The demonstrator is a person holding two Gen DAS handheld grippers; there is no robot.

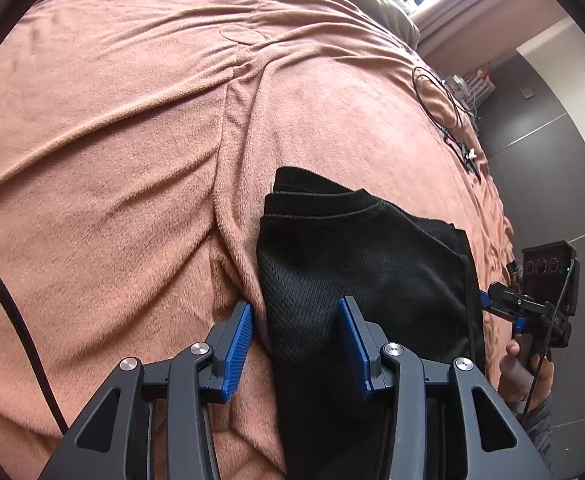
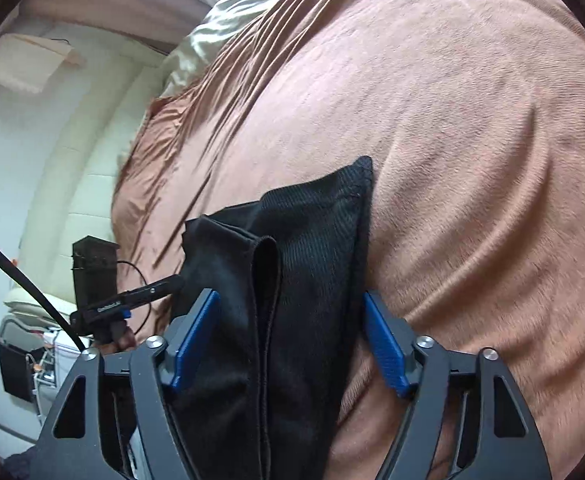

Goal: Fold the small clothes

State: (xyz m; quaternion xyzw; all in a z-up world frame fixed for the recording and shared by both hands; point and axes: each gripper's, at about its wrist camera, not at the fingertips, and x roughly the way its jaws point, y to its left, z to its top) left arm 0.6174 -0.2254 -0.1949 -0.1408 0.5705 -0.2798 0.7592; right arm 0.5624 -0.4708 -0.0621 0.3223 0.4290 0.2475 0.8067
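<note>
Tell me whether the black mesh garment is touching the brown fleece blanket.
Touching. The left wrist view shows the black mesh garment lying flat on the brown fleece blanket, no gap at its edges; the right wrist view agrees.

One black garment (image 1: 356, 248) lies on one bed, which is covered by one brown blanket (image 1: 112, 140). Two grippers are in view, the left gripper (image 1: 296, 340) and the right gripper (image 2: 292, 336), each with two blue pads. One thin black cable (image 1: 440, 100) lies near the bed's far edge.
</note>
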